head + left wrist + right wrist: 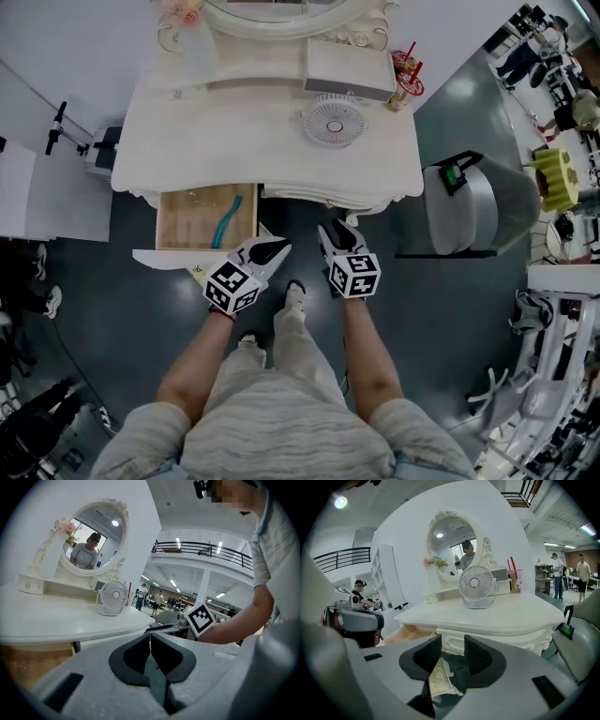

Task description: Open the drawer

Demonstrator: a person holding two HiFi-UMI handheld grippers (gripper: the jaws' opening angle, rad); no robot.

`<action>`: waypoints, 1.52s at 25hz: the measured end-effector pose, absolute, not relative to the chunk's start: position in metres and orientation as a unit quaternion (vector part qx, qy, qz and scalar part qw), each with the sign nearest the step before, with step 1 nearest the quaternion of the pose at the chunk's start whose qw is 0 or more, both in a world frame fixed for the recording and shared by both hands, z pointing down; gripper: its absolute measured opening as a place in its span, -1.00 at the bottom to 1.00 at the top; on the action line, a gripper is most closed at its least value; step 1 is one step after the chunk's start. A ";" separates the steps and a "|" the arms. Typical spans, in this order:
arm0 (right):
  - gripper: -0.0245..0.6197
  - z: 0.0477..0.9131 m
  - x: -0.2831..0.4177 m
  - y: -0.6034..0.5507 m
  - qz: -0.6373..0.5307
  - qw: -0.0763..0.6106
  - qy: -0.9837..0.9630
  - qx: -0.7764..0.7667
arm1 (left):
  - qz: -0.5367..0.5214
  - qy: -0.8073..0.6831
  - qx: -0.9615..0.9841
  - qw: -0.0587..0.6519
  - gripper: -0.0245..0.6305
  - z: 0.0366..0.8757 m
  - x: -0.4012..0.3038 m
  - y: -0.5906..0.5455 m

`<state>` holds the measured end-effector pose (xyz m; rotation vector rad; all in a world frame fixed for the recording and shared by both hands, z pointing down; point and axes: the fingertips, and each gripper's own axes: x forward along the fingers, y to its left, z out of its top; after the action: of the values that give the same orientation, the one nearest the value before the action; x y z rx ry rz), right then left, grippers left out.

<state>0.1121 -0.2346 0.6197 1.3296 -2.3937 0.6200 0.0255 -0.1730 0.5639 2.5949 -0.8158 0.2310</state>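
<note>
The white dressing table has its left drawer pulled out, its wooden inside showing with a teal thing lying in it. The drawer's white front juts toward me. My left gripper hangs just off the drawer's right front corner, its jaws shut on nothing. My right gripper is below the table's middle front edge, open, with no thing between the pads. A pale crumpled patch shows low in its gap; I cannot tell what it is.
A small white fan stands on the tabletop in front of an oval mirror. A cup with red straws is at the back right. A grey chair stands right of the table. My feet are on the dark floor.
</note>
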 end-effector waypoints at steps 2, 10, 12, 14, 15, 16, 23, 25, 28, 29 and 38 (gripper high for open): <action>-0.57 0.629 0.116 -0.239 0.223 0.172 -0.835 0.472 | 0.085 -0.292 0.930 0.206 -0.87 0.566 0.028 -0.174; -0.56 0.671 0.131 -0.256 0.236 0.218 -0.817 0.478 | 0.088 -0.295 0.927 0.214 -0.88 0.574 0.029 -0.181; -0.56 0.681 0.134 -0.262 0.244 0.223 -0.812 0.481 | 0.089 -0.295 0.926 0.217 -0.88 0.576 0.029 -0.183; -0.55 0.690 0.136 -0.268 0.250 0.228 -0.806 0.486 | 0.089 -0.295 0.926 0.220 -0.88 0.578 0.029 -0.185; -0.55 0.694 0.137 -0.270 0.253 0.231 -0.803 0.488 | 0.089 -0.295 0.925 0.221 -0.88 0.580 0.029 -0.185; -0.54 0.698 0.138 -0.273 0.256 0.235 -0.799 0.490 | 0.089 -0.295 0.925 0.223 -0.87 0.581 0.029 -0.186; -0.53 0.722 0.145 -0.289 0.275 0.246 -0.777 0.510 | 0.087 -0.296 0.924 0.226 -0.88 0.584 0.032 -0.190; -0.52 0.728 0.146 -0.293 0.280 0.250 -0.771 0.514 | 0.087 -0.295 0.924 0.227 -0.87 0.585 0.033 -0.191; -0.52 0.738 0.147 -0.300 0.284 0.258 -0.764 0.518 | 0.087 -0.297 0.923 0.229 -0.88 0.589 0.033 -0.195; -0.51 0.741 0.147 -0.302 0.286 0.260 -0.762 0.520 | 0.086 -0.297 0.923 0.230 -0.88 0.590 0.033 -0.196; -0.49 0.764 0.148 -0.313 0.301 0.288 -0.745 0.521 | 0.083 -0.301 0.921 0.233 -0.88 0.592 0.035 -0.200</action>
<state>0.1485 -0.3133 0.7644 1.3909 -1.9898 0.8036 0.0348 -0.1997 0.5921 2.5300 -0.8273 0.2281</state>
